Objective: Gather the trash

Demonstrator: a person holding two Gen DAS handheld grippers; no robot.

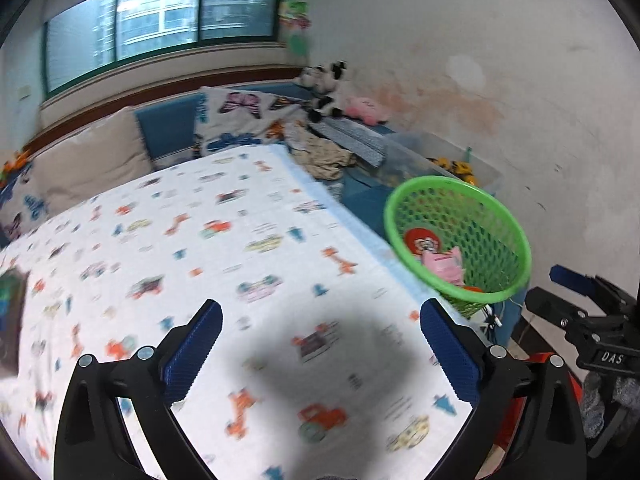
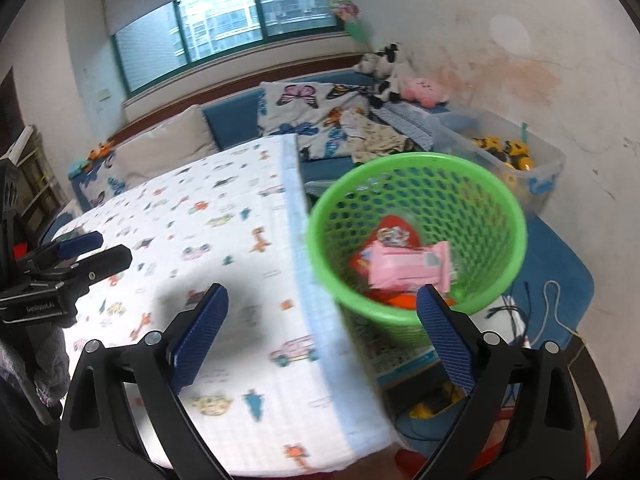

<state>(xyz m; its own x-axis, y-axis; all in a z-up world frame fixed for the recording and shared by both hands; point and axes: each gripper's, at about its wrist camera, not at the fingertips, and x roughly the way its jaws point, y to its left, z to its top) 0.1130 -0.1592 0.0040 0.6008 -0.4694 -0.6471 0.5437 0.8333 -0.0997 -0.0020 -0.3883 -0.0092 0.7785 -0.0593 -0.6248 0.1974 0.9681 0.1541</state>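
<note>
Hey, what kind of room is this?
Likely a child's bedroom or playroom: plush toys by the wall, a butterfly blanket, and a clear bin of toy trucks.

The left wrist view looks forward and down from above the desk with its white vehicle-print cloth [image 1: 224, 240], the round green mesh plastic basket [image 1: 460, 236] off to its right. The right wrist view sits further right, over the desk's right edge [image 2: 304, 264], nearer to the basket [image 2: 416, 236]. Both face the wide teal-framed window [image 1: 160, 20] and share desk, basket and window [image 2: 224, 20]
</note>
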